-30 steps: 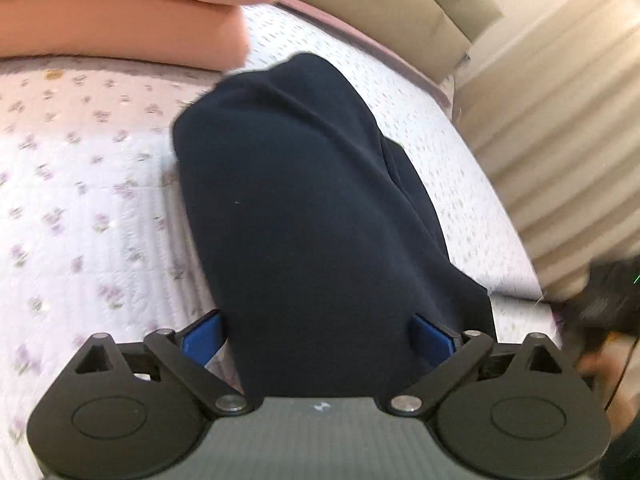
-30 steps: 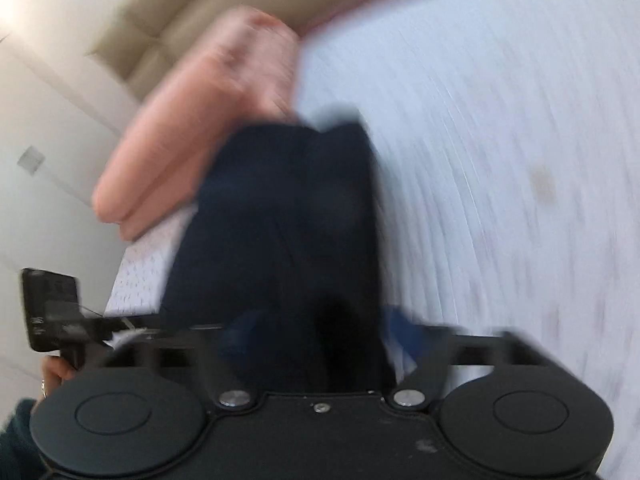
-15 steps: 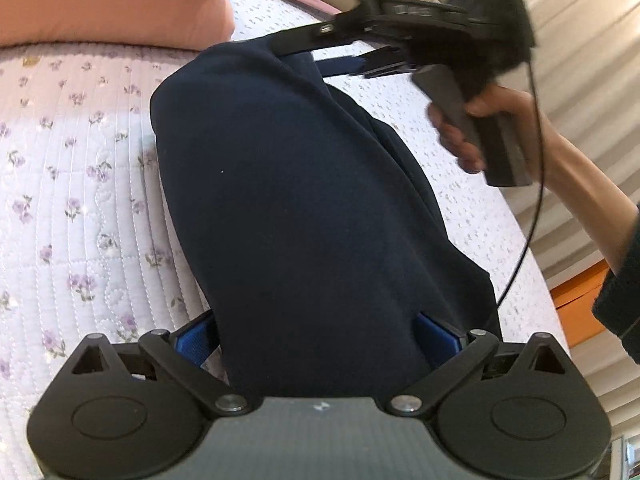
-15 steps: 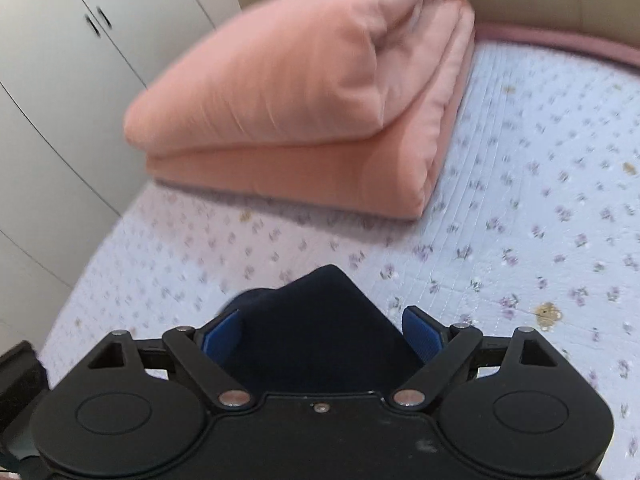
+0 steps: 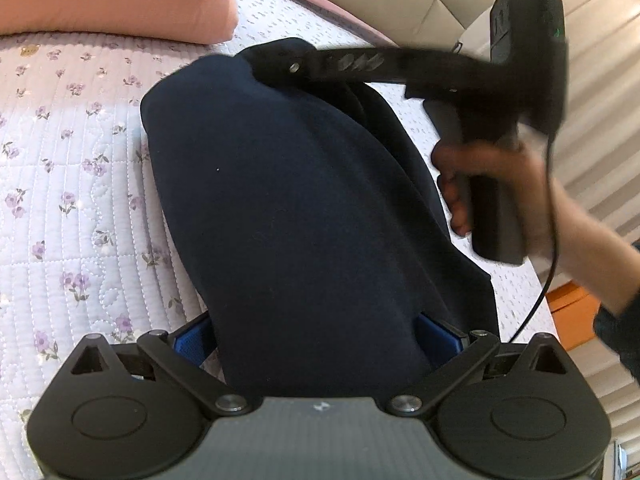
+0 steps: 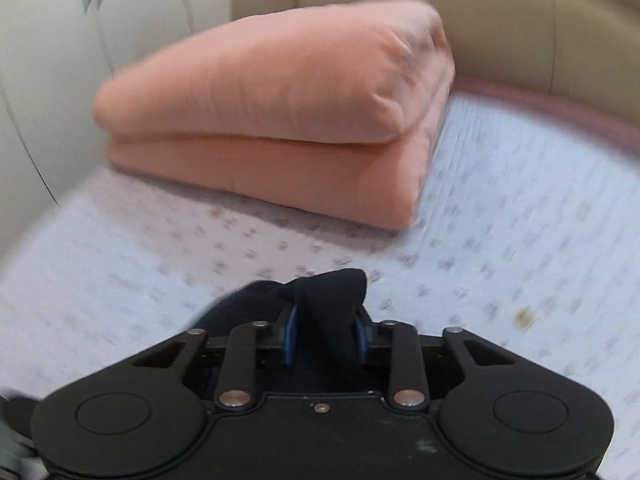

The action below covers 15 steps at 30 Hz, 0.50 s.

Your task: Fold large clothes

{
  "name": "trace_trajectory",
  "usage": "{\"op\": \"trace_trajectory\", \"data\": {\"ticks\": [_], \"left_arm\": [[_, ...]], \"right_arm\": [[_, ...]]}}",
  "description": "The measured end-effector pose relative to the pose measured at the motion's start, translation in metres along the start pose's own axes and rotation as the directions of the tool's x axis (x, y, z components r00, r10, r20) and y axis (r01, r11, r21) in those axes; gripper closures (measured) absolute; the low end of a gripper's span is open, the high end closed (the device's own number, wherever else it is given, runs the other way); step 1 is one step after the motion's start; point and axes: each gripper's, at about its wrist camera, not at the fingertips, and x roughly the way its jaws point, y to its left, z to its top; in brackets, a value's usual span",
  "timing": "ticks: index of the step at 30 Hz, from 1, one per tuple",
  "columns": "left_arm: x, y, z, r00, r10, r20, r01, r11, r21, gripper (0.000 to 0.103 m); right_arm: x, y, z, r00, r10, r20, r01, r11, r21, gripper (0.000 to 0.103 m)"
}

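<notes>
Navy garment, peach quilt, lilac-flowered bedspread.

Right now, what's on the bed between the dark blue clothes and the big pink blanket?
Nothing: in the right wrist view, only bare flowery bedspread lies between the navy garment and the folded pink blanket.

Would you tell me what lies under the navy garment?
The floral quilted bedspread shows around the navy garment and runs beneath it. Whatever else lies under the cloth is covered.
</notes>
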Motion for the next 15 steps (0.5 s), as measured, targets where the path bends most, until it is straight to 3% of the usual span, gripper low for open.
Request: {"op": "trace_trajectory", "data": {"ticks": [4, 7, 8, 9, 10, 11, 12, 15], "left_arm": [[-0.002, -0.007, 0.002, 0.999, 0.038, 0.004, -0.038, 0.999, -0.01, 0.0], [-0.007, -0.015, 0.001, 0.998, 0.07, 0.002, -0.07, 0.997, 0.024, 0.0], [-0.008, -0.016, 0.001, 0.997, 0.073, 0.001, -0.073, 0.997, 0.027, 0.0], [-0.009, -0.017, 0.001, 0.997, 0.077, 0.0, -0.077, 0.997, 0.028, 0.0], [-0.01, -0.019, 0.0, 0.997, 0.083, -0.002, -0.083, 0.996, 0.03, 0.0], [-0.012, -0.021, -0.001, 0.996, 0.089, -0.003, -0.089, 0.995, 0.038, 0.0], [-0.013, -0.023, -0.002, 0.995, 0.096, -0.003, -0.096, 0.994, 0.049, 0.0], [-0.013, -0.024, -0.004, 0.994, 0.11, -0.02, -0.109, 0.992, 0.056, 0.0]], "right_arm": [[0.034, -0.026, -0.01, 0.995, -0.082, -0.05, 0.088, 0.988, 0.13, 0.089], [0.036, -0.041, -0.011, 0.995, -0.08, -0.063, 0.093, 0.969, 0.227, 0.086], [0.032, -0.044, -0.011, 0.993, -0.093, -0.066, 0.106, 0.965, 0.241, 0.08], [0.026, -0.049, -0.01, 0.991, -0.116, -0.068, 0.13, 0.957, 0.261, 0.057], [0.016, -0.055, -0.009, 0.987, -0.148, -0.057, 0.158, 0.945, 0.287, 0.022], [0.005, -0.06, -0.008, 0.982, -0.181, -0.047, 0.187, 0.928, 0.323, 0.007], [-0.01, -0.066, -0.009, 0.983, -0.184, -0.024, 0.18, 0.912, 0.368, 0.003], [-0.056, -0.074, -0.02, 0.995, -0.073, 0.066, 0.039, 0.905, 0.423, 0.0]]}}
